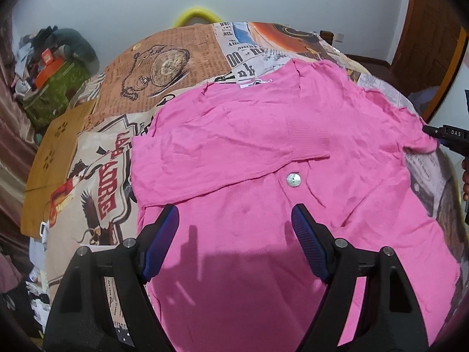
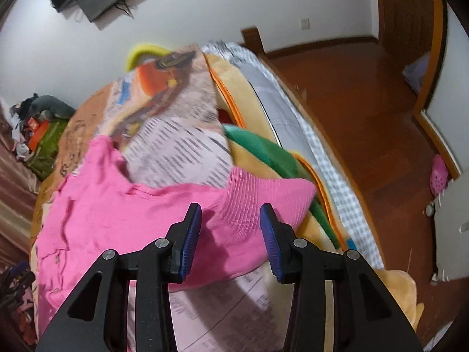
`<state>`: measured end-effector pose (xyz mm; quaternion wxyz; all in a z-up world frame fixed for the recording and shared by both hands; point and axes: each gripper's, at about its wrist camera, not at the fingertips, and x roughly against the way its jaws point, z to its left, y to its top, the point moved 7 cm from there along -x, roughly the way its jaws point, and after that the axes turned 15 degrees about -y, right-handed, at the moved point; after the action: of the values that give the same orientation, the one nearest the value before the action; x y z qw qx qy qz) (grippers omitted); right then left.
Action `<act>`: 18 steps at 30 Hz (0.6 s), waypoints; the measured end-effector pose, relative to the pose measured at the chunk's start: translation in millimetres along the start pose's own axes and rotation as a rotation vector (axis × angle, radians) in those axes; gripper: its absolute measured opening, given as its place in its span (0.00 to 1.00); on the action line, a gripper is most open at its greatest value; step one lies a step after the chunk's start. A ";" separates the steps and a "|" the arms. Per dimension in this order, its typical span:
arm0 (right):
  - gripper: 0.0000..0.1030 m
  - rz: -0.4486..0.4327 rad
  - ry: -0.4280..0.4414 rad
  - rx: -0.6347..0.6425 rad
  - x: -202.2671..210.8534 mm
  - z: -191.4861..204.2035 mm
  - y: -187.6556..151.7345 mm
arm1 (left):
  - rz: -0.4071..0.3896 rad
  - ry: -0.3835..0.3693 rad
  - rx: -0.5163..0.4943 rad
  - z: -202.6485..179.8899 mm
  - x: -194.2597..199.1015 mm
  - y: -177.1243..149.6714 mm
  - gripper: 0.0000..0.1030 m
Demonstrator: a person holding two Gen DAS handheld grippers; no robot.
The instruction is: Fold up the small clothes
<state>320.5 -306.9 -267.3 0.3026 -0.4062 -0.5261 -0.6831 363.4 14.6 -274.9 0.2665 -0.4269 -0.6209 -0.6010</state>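
A pink knit cardigan (image 1: 263,152) lies flat on the printed bedspread (image 1: 164,67), collar at the far side, with one sleeve folded across its chest above a pearl button (image 1: 295,179). My left gripper (image 1: 234,212) hovers open over the lower body of the cardigan, nothing between its blue pads. The other sleeve stretches out to the right. Its ribbed cuff (image 2: 263,190) lies just beyond and under my right gripper (image 2: 231,209), whose pads stand apart without pressing the cloth. In the left wrist view the right gripper (image 1: 439,135) shows at that sleeve's tip.
The bed's right edge (image 2: 337,176) drops to a wooden floor (image 2: 366,94), with a green and orange blanket (image 2: 263,152) bunched there. A clutter pile (image 1: 52,67) sits far left. A yellow object (image 1: 196,14) sits past the far edge. A wooden door (image 1: 431,29) stands at the right.
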 end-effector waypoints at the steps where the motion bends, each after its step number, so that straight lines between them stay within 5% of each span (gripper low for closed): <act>1: 0.22 0.000 0.006 -0.003 -1.1 -1.6 -1.4 | 0.006 -0.001 -0.001 -0.5 -2.9 -1.1 0.76; 3: 0.11 -0.019 0.004 -0.004 1.1 -4.8 -3.8 | 0.016 -0.009 0.004 -0.2 -6.1 -3.6 0.76; 6: 0.07 -0.047 0.001 -0.005 9.7 -7.6 -2.8 | 0.021 -0.016 0.012 0.4 -8.9 -6.0 0.76; 18: 0.06 -0.307 0.043 0.048 91.1 29.5 39.7 | -0.028 -0.021 0.053 18.4 12.5 -13.5 0.76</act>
<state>316.5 -287.6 -165.6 0.2153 -0.2987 -0.5918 -0.7171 349.1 36.3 -273.8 0.2625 -0.4171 -0.6454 -0.5836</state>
